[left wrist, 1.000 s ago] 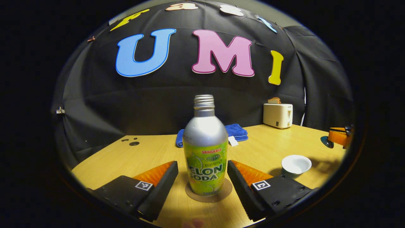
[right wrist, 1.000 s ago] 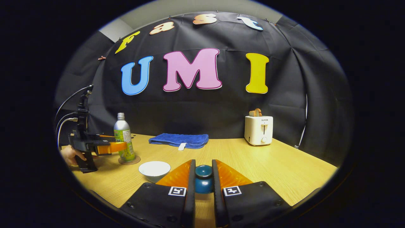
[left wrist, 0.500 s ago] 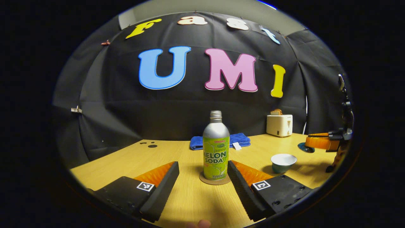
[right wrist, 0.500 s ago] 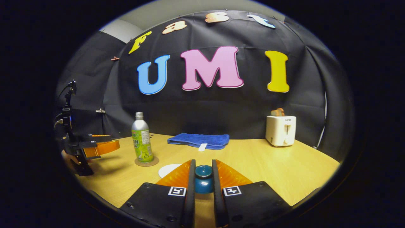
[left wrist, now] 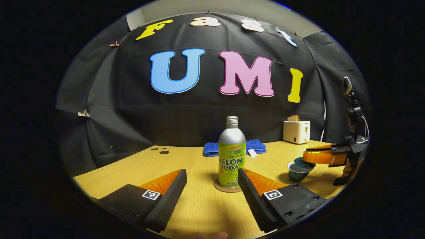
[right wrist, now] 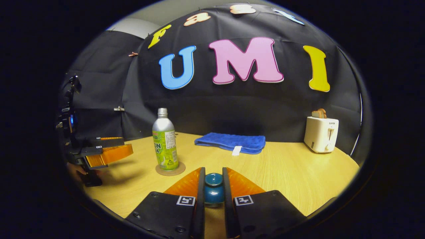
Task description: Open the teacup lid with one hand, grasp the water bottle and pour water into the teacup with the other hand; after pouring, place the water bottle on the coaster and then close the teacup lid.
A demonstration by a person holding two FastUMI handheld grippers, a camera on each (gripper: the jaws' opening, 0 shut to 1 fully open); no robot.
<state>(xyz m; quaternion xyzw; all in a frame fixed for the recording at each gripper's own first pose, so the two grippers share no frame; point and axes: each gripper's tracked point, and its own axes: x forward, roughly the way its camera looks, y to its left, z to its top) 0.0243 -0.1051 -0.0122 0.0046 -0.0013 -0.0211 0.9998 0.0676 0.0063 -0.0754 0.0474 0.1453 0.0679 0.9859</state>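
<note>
Left tool [left wrist: 212, 194] spread wide above the worktop [left wrist: 186, 166], gripping nothing, both fingers well apart. Water bottle [left wrist: 232, 153] upright and uncapped on the round coaster [left wrist: 219, 187], standing just past the fingertips, clear of both. In the left gripper view, teacup [left wrist: 296, 171] off to the right of the bottle, with the lid [left wrist: 304, 162] tilted on or just over its rim; cannot tell whether touching. Right tool [left wrist: 320, 156] reaching in from the right edge there, level with the cup's top, lid at its tip.

Right tool [right wrist: 212, 192] nearly closed, both fingers pressed on the lid's knob [right wrist: 213, 187], held right between the tips in the right gripper view. Cup itself hidden beneath the fingers in that view. Same bottle [right wrist: 164, 140] seen upright on the coaster [right wrist: 170, 169], left of centre. Left tool [right wrist: 109, 153] farther left, near the edge of the worktop [right wrist: 292, 179], fingers level and pointing toward the bottle, well short of it; a hand [right wrist: 75, 169] dimly visible beneath it.

Folded blue towel [right wrist: 230, 142] lying at the back of the worktop against the booth's wall. White toaster [right wrist: 320, 134] at the back right with a slice of toast [right wrist: 319, 114] sticking out of the top. Towel [left wrist: 252, 146] and toaster [left wrist: 296, 131] also behind the bottle in the left gripper view.
</note>
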